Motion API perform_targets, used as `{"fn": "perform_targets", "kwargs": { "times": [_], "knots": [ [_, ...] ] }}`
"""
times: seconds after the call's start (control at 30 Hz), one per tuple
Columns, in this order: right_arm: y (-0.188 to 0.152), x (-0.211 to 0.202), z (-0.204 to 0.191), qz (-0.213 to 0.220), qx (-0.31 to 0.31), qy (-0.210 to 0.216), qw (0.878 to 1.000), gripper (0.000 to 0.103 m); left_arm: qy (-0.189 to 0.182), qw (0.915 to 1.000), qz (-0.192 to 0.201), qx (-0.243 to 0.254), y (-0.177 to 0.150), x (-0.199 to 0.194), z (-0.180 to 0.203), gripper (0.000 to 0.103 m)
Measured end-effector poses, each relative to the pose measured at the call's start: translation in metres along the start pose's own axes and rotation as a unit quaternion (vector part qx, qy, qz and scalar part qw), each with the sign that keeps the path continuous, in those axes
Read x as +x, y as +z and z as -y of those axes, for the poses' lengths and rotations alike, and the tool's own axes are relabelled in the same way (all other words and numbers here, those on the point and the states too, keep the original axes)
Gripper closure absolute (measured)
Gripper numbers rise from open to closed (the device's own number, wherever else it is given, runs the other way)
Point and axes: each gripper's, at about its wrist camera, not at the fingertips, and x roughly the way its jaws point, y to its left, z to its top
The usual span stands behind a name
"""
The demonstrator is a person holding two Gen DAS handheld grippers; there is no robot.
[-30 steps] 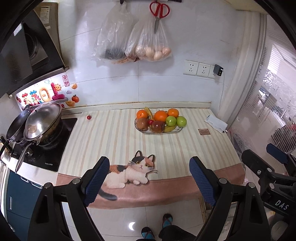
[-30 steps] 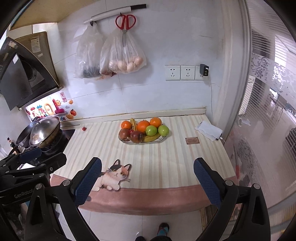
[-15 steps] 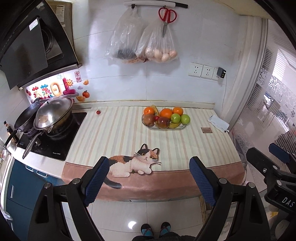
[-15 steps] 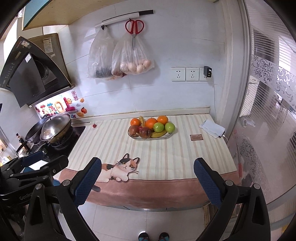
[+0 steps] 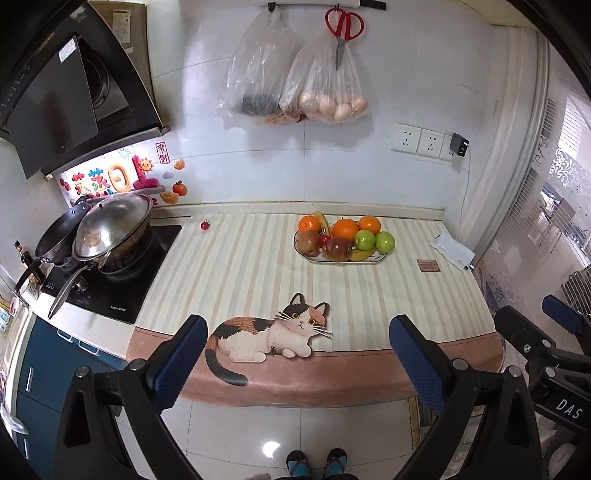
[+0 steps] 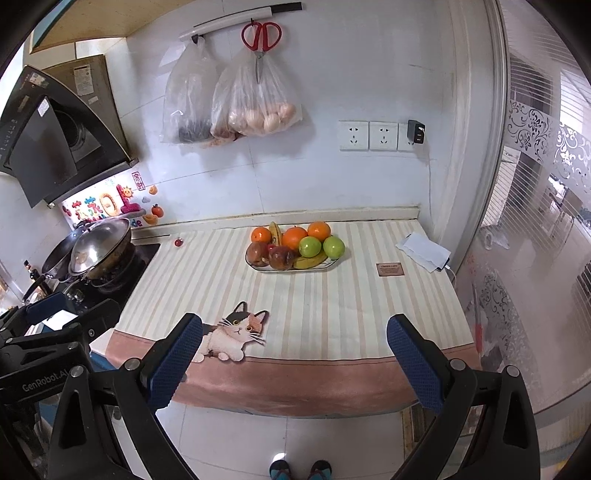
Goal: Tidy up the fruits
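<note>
A glass fruit dish sits at the back of the striped counter mat. It holds oranges, two green apples, dark red fruits and bananas. The dish also shows in the right wrist view. A small red fruit lies alone near the stove. My left gripper is open and empty, held back off the counter's front edge. My right gripper is open and empty too, also off the front edge.
A stove with a lidded wok stands at the left. A white cloth and a brown card lie at the right. Bags and scissors hang on the wall. The mat has a cat print.
Both grippers have pulled back and up from the counter; the fruit dish looks farther away. The fruit has not moved.
</note>
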Motion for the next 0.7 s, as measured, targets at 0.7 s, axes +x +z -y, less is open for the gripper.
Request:
{"fn": "perform_targets", "kwargs": {
  "times": [0.7],
  "knots": [
    [-0.010,0.012,-0.001,-0.017,-0.006,-0.001,1.000,0.001,-0.001,1.0000,-0.008,-0.003,-0.005,0.006,0.003,0.002]
  ]
}}
